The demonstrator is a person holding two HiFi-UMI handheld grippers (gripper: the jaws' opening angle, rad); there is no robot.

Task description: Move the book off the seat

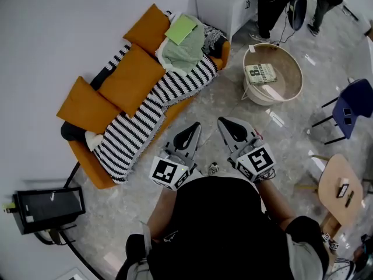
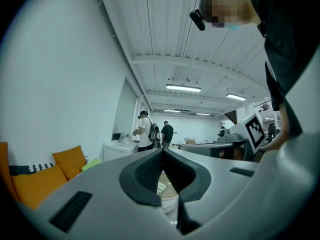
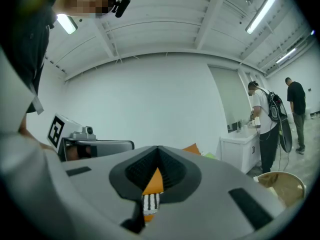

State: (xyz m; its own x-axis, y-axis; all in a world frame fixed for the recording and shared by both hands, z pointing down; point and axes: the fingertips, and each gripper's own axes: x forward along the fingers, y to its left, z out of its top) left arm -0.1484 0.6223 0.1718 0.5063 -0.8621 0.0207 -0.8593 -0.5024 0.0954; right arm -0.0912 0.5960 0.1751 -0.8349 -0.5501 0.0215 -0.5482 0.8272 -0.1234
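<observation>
A light green book (image 1: 181,28) lies on a grey-green cloth at the far end of the orange sofa (image 1: 87,107), above a black-and-white striped blanket (image 1: 145,112). A round beige basket (image 1: 289,64) stands on the floor to the right with another book (image 1: 260,73) inside. My left gripper (image 1: 194,127) and right gripper (image 1: 224,122) are held close to my body, side by side, well short of the sofa. Both are shut with nothing between the jaws. In the left gripper view the jaws (image 2: 162,151) meet at the tips; in the right gripper view (image 3: 158,148) likewise.
A white cabinet (image 1: 224,2) stands behind the sofa, with people (image 1: 274,4) beside it. A blue chair (image 1: 352,107) and a wooden stool (image 1: 341,188) are at the right. A black box (image 1: 49,207) with cables sits on the floor at the left.
</observation>
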